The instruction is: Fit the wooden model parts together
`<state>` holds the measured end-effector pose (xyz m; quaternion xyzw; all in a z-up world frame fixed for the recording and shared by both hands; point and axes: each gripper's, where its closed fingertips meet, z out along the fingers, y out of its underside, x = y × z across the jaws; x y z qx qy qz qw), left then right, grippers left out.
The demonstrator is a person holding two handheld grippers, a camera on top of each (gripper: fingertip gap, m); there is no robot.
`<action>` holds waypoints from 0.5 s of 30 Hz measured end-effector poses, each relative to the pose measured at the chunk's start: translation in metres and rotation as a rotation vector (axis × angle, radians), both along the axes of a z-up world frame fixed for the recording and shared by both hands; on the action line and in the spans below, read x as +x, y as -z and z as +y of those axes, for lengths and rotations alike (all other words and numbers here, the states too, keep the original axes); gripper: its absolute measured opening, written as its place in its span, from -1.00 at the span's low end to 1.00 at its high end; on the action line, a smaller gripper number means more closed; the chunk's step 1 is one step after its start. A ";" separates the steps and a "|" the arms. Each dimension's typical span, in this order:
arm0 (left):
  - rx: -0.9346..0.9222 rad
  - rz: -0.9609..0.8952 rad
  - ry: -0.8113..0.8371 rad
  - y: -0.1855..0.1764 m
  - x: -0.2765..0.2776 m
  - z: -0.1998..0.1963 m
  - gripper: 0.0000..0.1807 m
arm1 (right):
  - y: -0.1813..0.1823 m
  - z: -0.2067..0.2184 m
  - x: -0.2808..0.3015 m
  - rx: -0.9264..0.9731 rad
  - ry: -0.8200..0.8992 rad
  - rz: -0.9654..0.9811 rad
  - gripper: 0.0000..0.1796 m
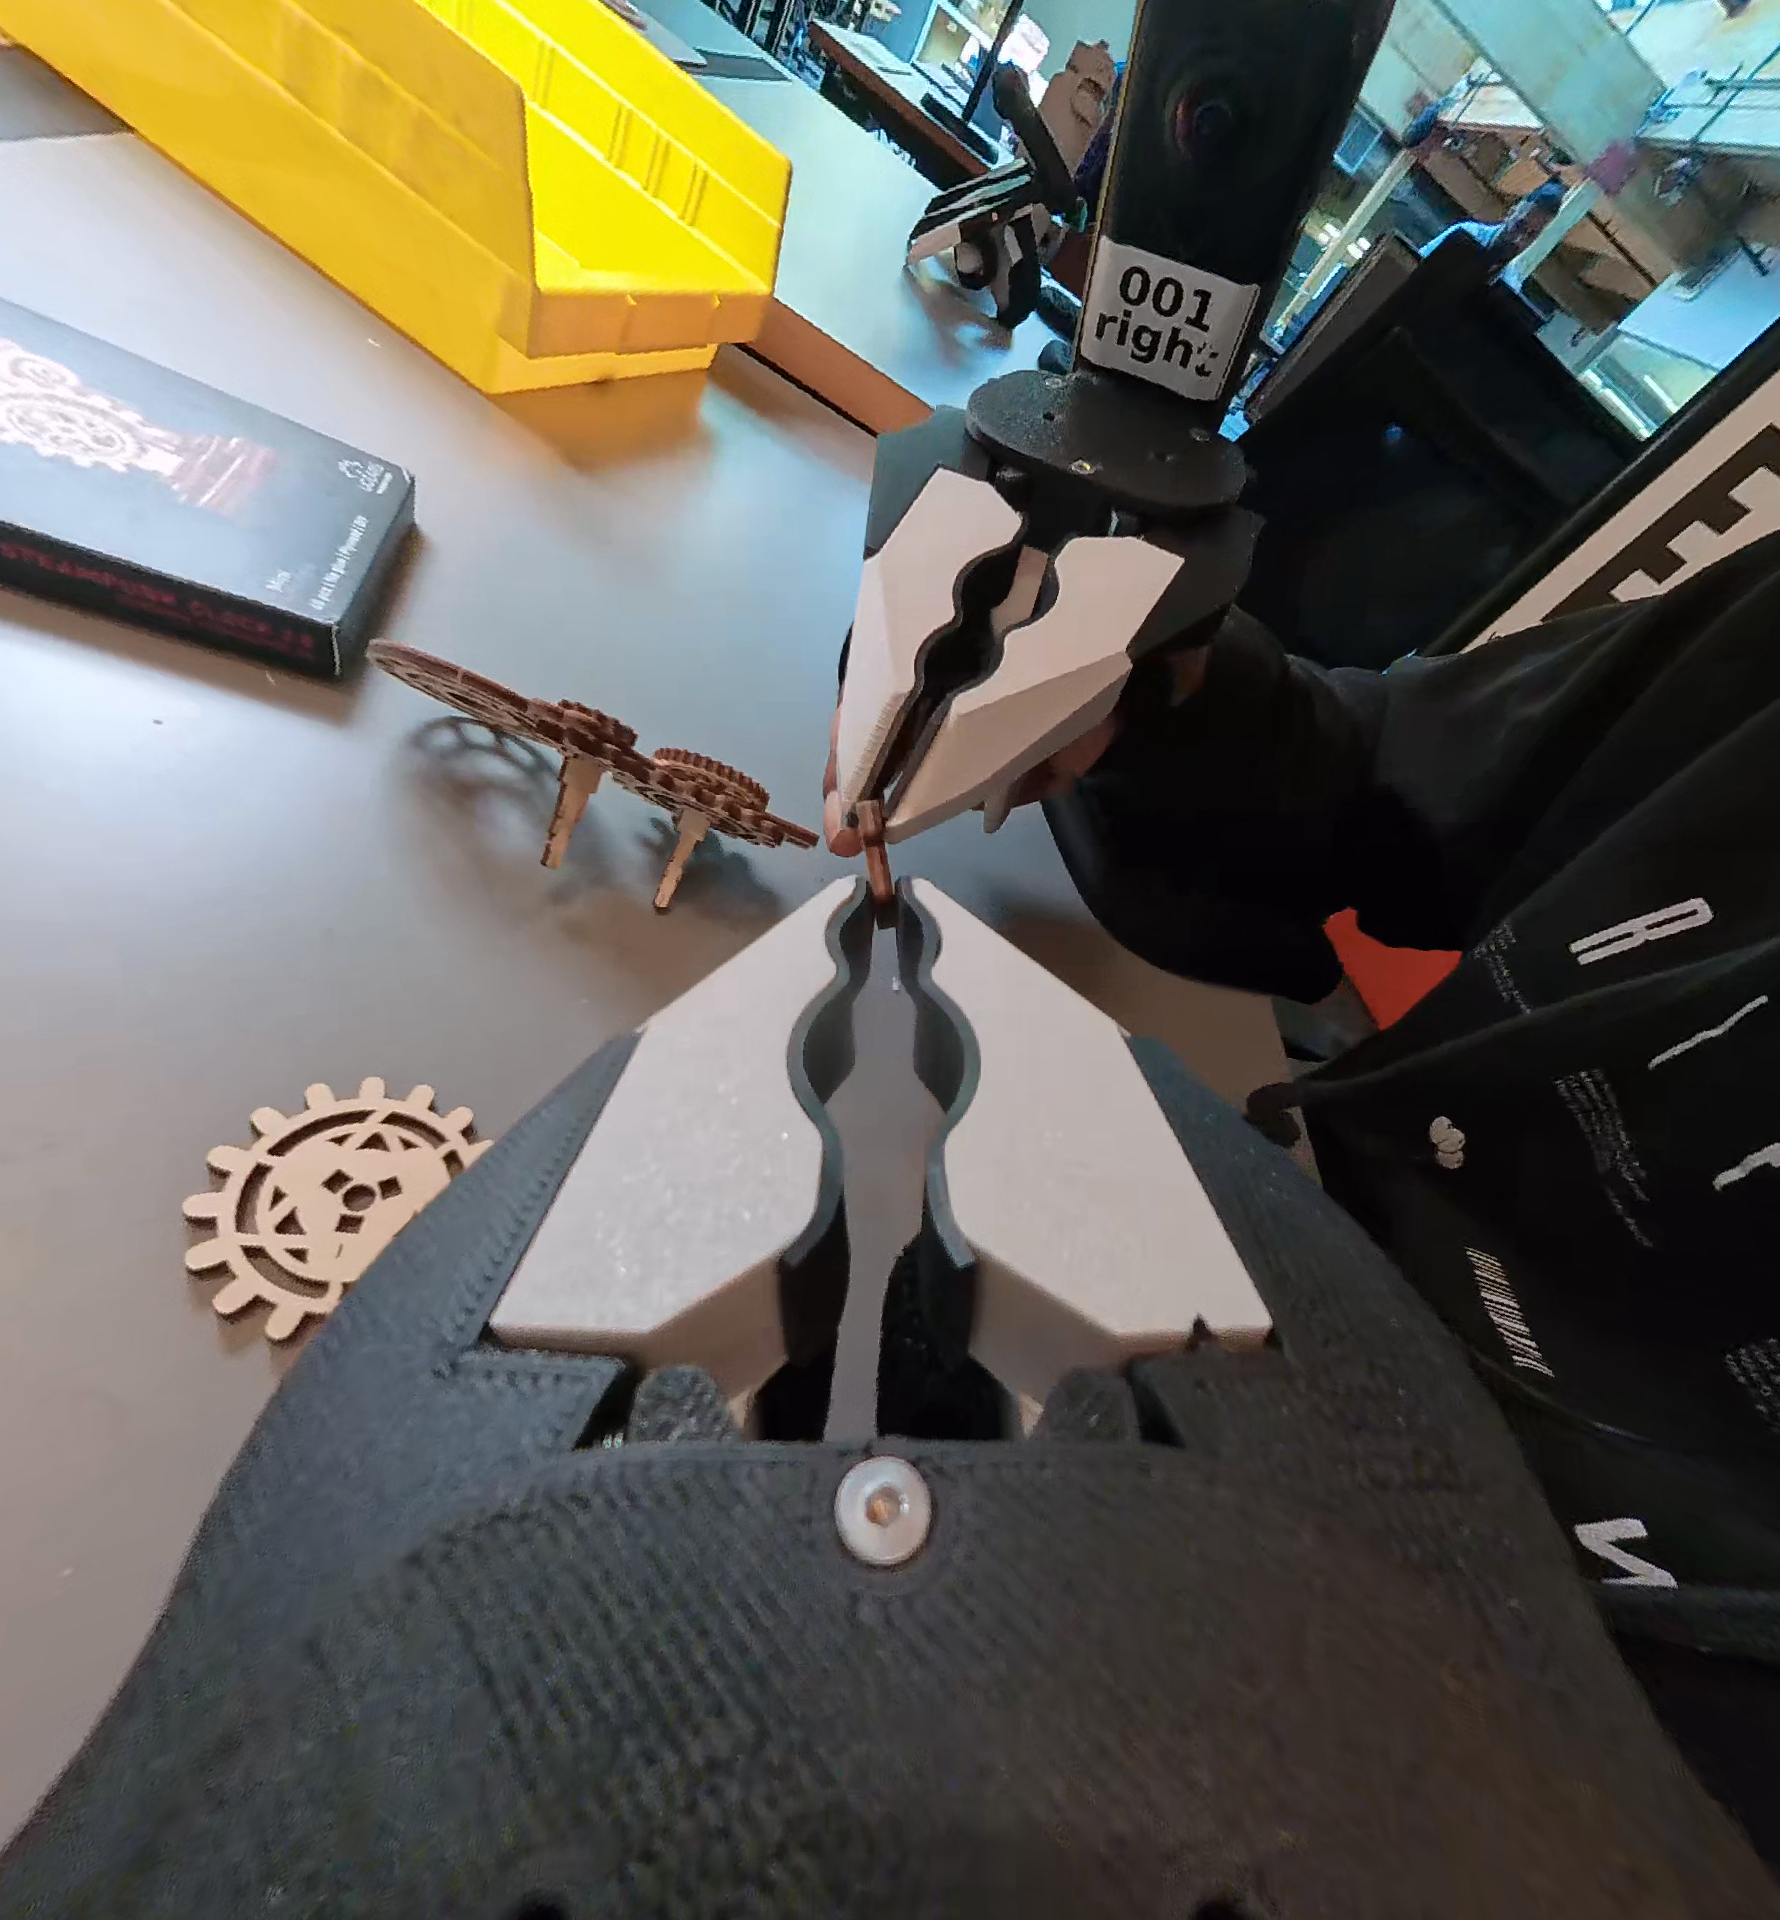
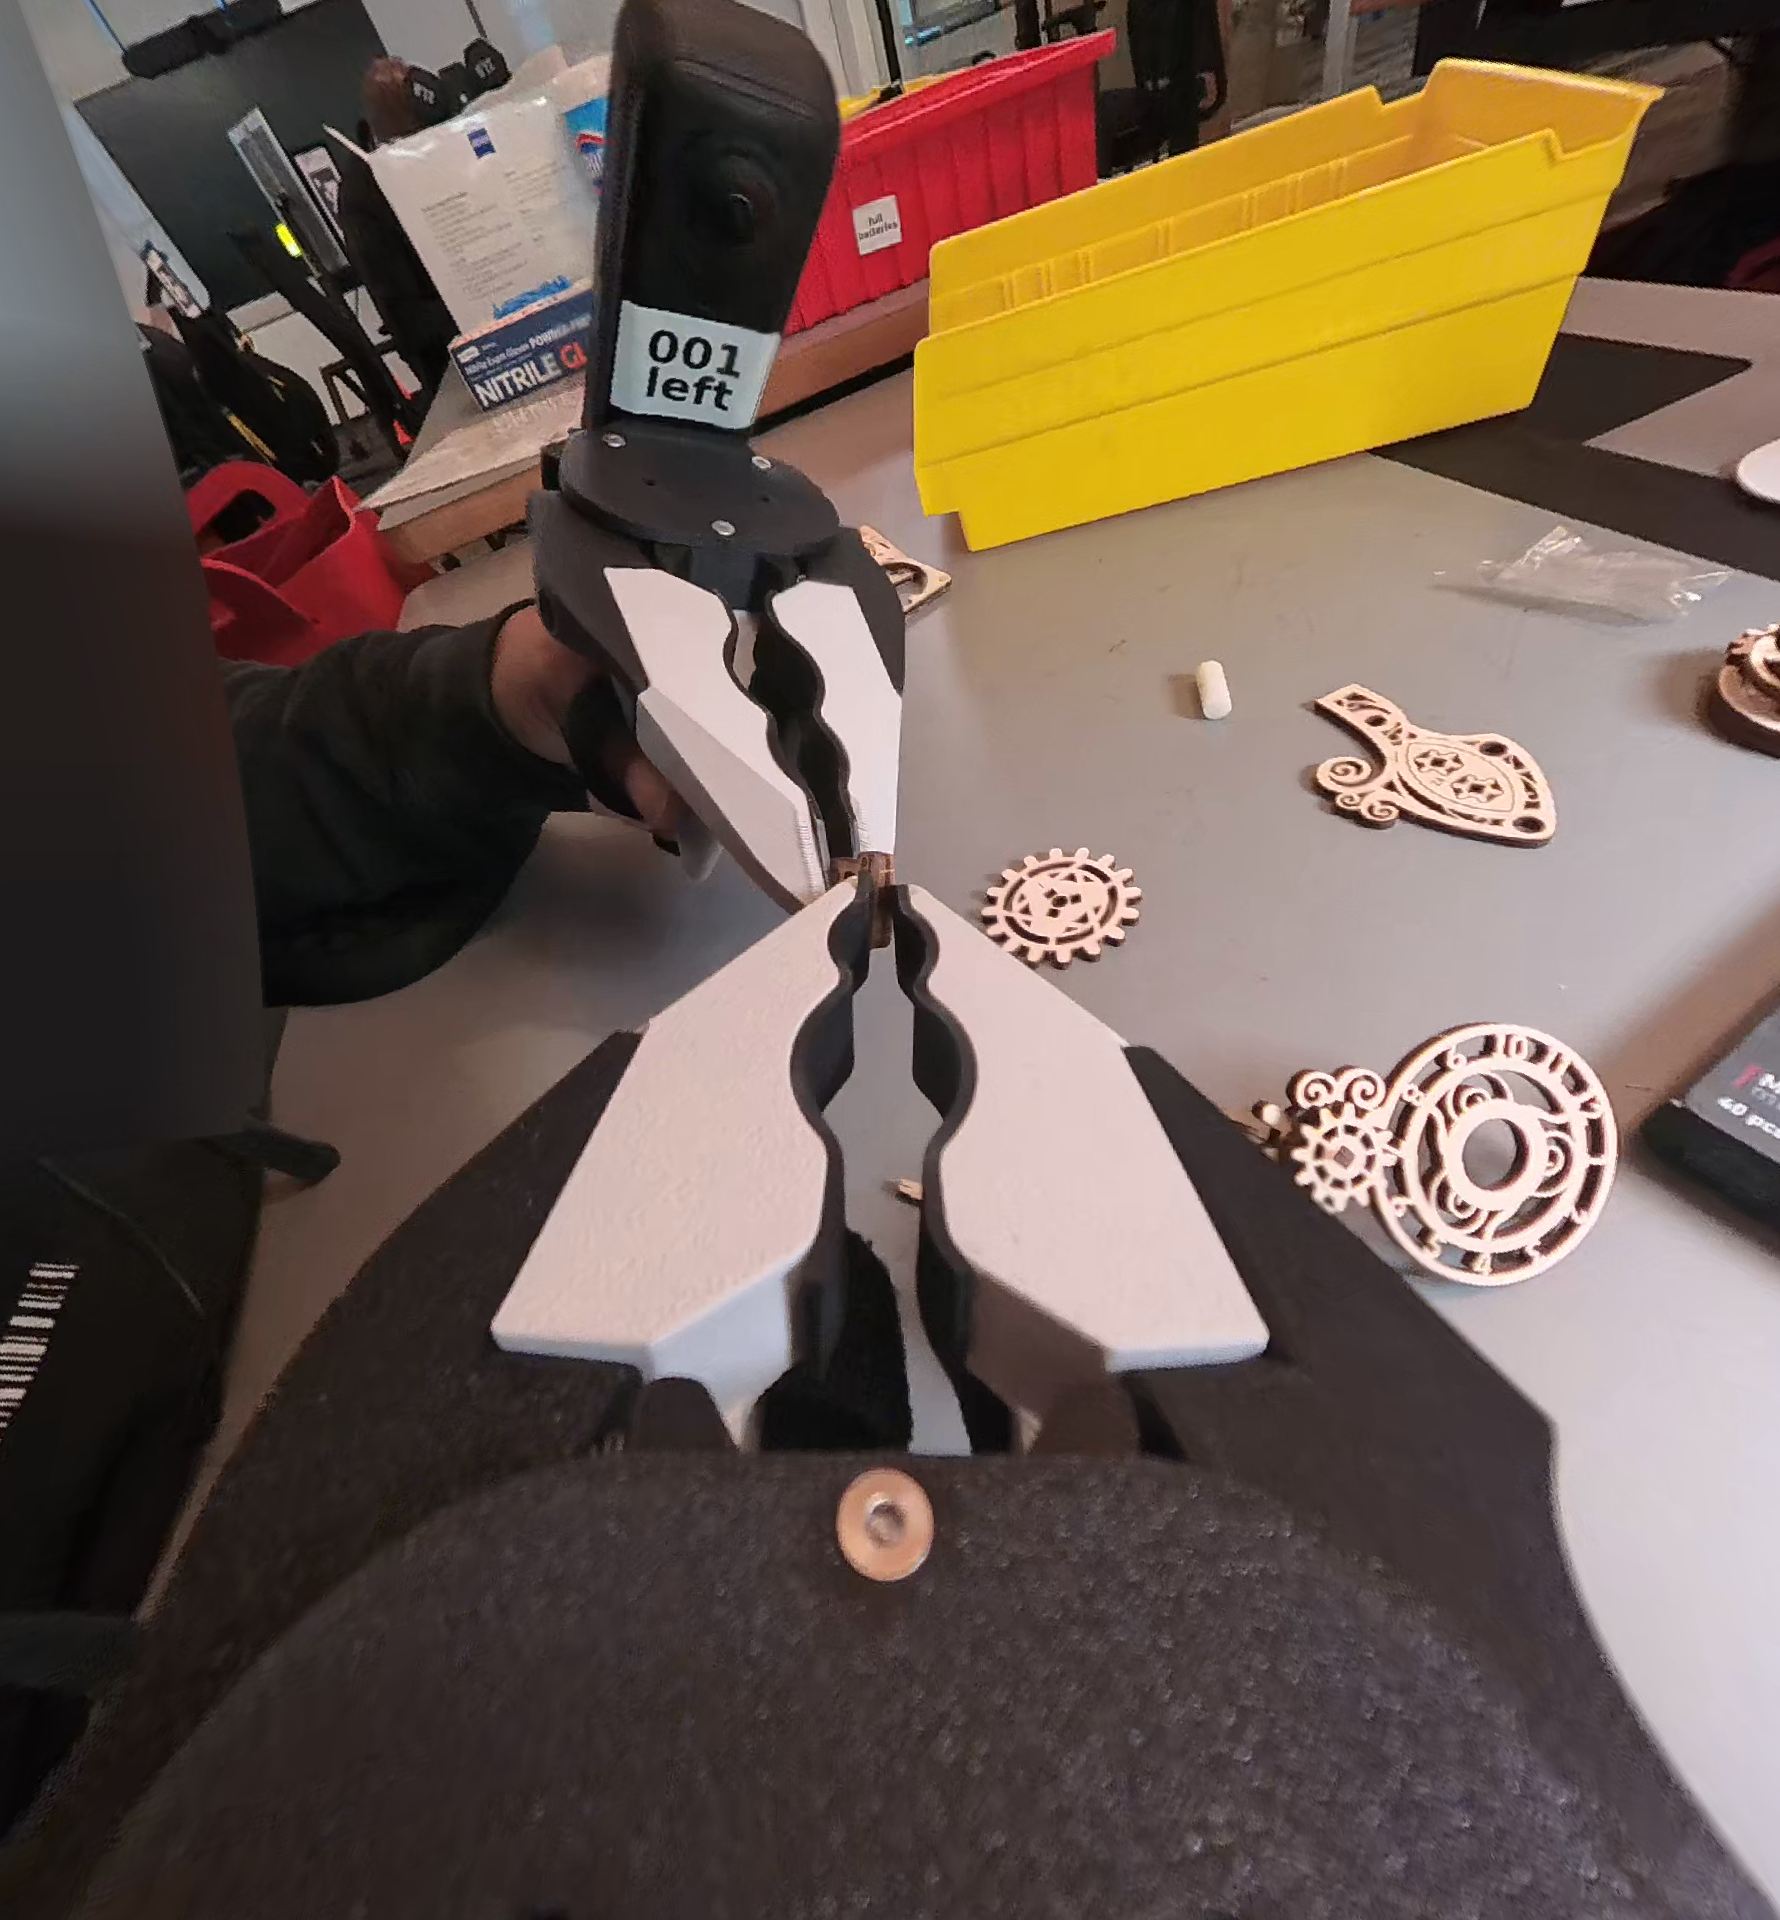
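Small wooden piece (image 1: 873, 854) pinched between both grippers' tips, wooden dial (image 2: 1488, 1153) only in right view

Grey table (image 2: 1229, 582), yellow bin (image 2: 1218, 332), black box (image 1: 138, 509), loose wooden gear (image 2: 1062, 906), clock-face part (image 2: 1488, 1153)

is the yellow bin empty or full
Cannot tell fully. The yellow bin sits upright on the table, and the part of its inside that shows looks empty, but the near wall hides the bottom.
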<state>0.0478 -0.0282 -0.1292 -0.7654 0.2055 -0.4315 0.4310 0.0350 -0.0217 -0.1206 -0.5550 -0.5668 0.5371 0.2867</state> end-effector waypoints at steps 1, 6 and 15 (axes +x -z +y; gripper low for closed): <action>0.010 0.007 -0.003 -0.001 0.000 0.000 -0.97 | 0.000 0.000 0.000 -0.014 0.002 -0.005 -0.99; 0.052 0.031 -0.009 -0.005 0.002 0.000 -0.96 | 0.000 0.001 0.001 -0.014 0.011 -0.022 -0.98; 0.130 0.035 0.014 -0.009 0.000 -0.002 -0.96 | -0.003 0.000 -0.002 -0.122 0.024 0.034 -0.99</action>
